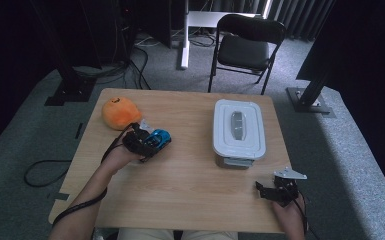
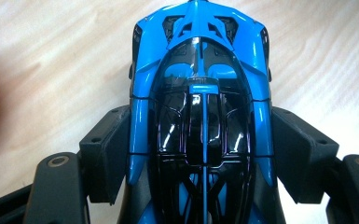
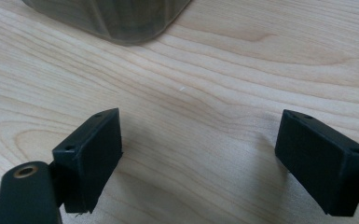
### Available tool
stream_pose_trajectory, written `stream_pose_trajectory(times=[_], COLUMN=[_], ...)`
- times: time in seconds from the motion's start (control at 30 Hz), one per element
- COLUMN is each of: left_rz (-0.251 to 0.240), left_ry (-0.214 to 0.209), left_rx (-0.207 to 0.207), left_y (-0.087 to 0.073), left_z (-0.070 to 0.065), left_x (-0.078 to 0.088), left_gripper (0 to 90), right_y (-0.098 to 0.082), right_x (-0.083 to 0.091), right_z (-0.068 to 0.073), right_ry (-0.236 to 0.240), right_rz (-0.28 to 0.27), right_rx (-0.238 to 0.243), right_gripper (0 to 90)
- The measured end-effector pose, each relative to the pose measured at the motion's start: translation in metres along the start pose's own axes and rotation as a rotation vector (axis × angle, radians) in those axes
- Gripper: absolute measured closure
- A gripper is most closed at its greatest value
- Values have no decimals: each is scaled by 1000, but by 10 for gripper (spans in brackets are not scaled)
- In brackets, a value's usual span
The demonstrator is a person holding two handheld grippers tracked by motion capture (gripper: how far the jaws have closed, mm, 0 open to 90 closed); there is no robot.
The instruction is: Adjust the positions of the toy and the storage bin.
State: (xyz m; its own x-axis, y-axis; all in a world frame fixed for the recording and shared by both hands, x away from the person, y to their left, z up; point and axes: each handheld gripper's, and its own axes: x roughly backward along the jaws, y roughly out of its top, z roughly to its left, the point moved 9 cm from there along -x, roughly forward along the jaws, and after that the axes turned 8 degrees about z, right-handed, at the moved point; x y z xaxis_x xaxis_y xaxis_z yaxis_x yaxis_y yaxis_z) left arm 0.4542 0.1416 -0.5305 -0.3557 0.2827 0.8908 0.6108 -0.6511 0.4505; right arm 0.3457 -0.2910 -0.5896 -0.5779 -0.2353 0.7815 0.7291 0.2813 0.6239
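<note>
Jaws of my left gripper [image 1: 147, 142] press both flanks of the blue toy car [image 2: 200, 107], gripping it just above the wooden table [image 1: 190, 185], close beside the orange plush [image 1: 120, 112]. My right gripper [image 1: 275, 190] sits wide and empty near the table's front edge, just short of the lidded grey container [image 1: 239, 129].
</note>
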Motion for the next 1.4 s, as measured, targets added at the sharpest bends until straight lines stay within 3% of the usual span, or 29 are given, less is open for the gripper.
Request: stream_pose_trajectory(times=[0.4, 0.73, 0.93, 1.17, 1.4], left_rz=[-19, -4, -4, 18, 8], left_ry=[-13, -10, -13, -9, 4], left_rx=[10, 2, 11, -6, 30], left_y=[-38, -64, -80, -98, -113], left_z=[-15, -24, -26, -33, -39], left_x=[16, 24, 28, 25, 29], left_gripper=[286, 286, 286, 287, 286], right_y=[0, 0, 0, 0, 0], right_x=[0, 0, 0, 0, 0], right_z=[0, 0, 0, -1, -1], right_ry=[0, -2, -3, -3, -4], right_rz=[0, 0, 0, 0, 0], right_rx=[-1, -4, -5, -5, -5], right_gripper=[142, 142, 142, 142, 142])
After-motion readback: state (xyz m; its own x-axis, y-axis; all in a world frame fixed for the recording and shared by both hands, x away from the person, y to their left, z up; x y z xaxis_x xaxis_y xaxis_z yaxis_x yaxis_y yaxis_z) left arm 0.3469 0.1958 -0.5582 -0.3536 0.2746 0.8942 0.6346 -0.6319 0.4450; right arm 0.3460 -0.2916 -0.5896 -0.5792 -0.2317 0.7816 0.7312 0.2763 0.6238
